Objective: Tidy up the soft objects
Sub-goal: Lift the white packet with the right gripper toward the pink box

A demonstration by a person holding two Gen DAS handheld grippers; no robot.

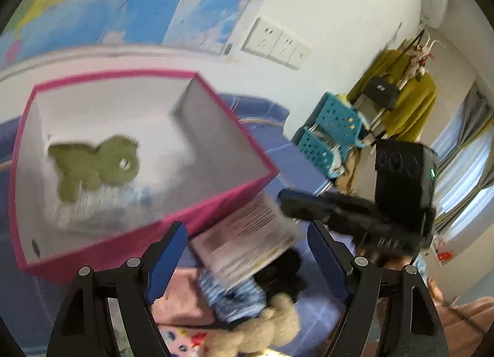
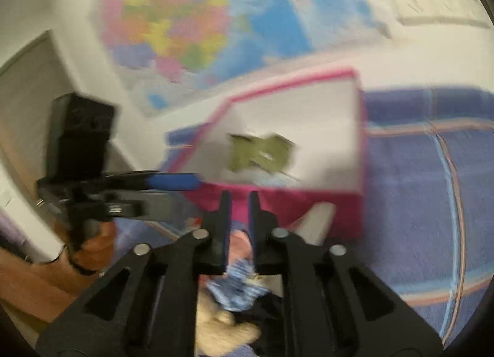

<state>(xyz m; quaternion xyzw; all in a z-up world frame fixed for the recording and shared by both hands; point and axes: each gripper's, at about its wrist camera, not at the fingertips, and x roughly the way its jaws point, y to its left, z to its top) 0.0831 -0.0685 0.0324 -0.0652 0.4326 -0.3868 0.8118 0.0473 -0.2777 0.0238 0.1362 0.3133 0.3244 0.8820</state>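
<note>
The green soft toy (image 2: 261, 151) in the middle of the right wrist view is too blurry to show what it is. At the bottom, the tan teddy (image 1: 259, 330) is cut off by the picture's edge.

Bed (image 1: 296, 156): blue cover with pale curved stripes. On it lay a pink-edged open box (image 1: 197, 221) at ten o'clock in the left wrist view, a cream plush toy (image 1: 271, 326) at six, and a blue-striped cloth (image 1: 237, 298) beside it.

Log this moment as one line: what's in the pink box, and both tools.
pink box: green plush inside | left tool: open, empty | right tool: narrow gap, nothing gripped | beige plush: outside box
</note>
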